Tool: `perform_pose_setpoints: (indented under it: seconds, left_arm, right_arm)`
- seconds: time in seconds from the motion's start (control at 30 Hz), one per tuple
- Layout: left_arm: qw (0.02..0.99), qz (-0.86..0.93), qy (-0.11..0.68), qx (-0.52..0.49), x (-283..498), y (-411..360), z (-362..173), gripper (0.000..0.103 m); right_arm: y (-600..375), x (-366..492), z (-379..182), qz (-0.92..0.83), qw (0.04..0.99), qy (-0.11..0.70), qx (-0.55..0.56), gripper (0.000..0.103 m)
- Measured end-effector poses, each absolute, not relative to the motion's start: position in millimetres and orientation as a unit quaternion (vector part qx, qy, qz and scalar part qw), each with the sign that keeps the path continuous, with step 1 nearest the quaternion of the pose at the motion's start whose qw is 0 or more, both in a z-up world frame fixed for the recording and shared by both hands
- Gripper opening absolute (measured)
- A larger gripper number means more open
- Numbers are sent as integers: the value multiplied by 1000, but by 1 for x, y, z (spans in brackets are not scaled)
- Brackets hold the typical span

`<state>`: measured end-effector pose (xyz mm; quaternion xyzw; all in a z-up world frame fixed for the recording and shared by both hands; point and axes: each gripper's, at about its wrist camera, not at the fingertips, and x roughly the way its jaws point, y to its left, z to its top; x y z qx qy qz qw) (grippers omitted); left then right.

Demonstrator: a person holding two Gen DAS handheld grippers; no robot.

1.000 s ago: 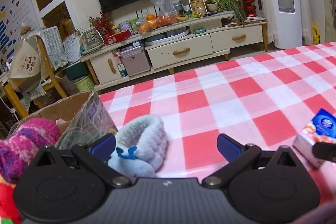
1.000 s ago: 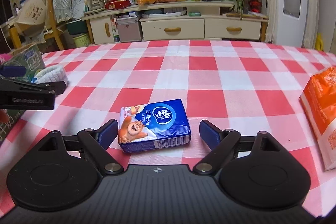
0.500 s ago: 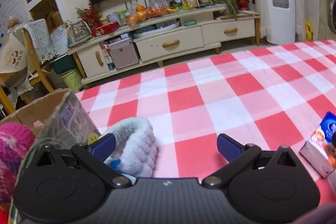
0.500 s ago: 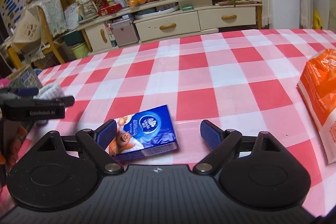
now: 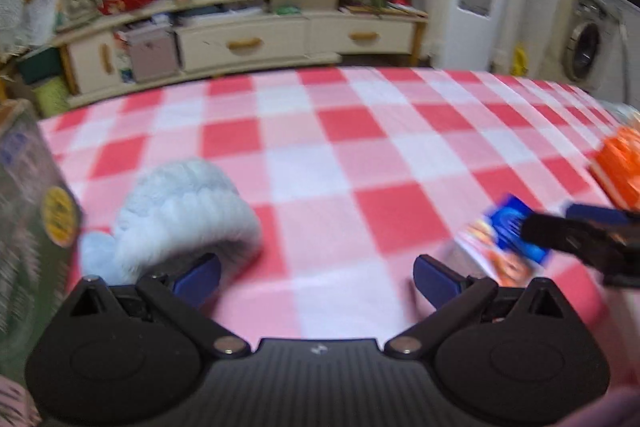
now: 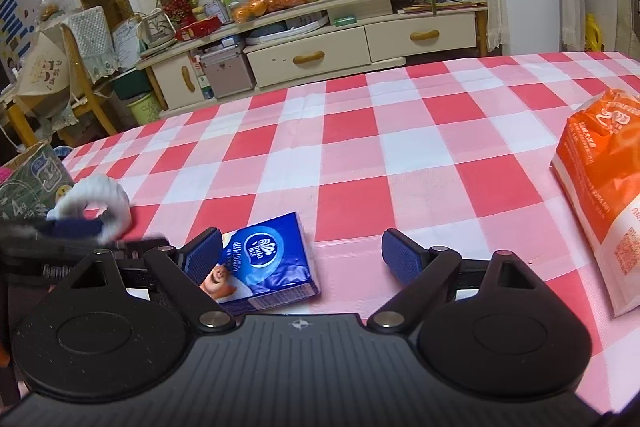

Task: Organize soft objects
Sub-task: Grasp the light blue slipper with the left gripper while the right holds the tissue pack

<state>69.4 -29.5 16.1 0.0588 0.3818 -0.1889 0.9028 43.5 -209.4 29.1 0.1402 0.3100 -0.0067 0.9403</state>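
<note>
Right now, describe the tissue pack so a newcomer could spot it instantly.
On the red-and-white checked tablecloth, look near the front edge, just ahead of the right gripper. The tissue pack lies flat there: small, blue, with a cartoon face, unlike the big orange bag.

Fluffy headband [image 5: 184, 211], tissue pack [image 6: 260, 263] flat

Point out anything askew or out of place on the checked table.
Nothing spilled or damaged. The blue tissue pack lies skewed to the checks, not centred in the open right gripper but against its left finger. The fluffy headband lies loose beside the cardboard box.
</note>
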Motion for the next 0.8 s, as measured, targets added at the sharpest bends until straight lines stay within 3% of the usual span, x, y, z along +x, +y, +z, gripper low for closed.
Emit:
perform_pose_setpoints:
  seconds: [0.13,0.4,0.8]
  left_arm:
    - [890,-230,389,67,52,-41,21,102]
    - [935,-167,287,127,43,-27,62,102]
    - [941,-66,295,151,88,-7,35,102]
  right_arm:
    - [-212,44,28,-11,939,311,144,103]
    - [-215,43,29,-9,940,309,146,103]
    - [-214,45,28,1,939,312,145,103]
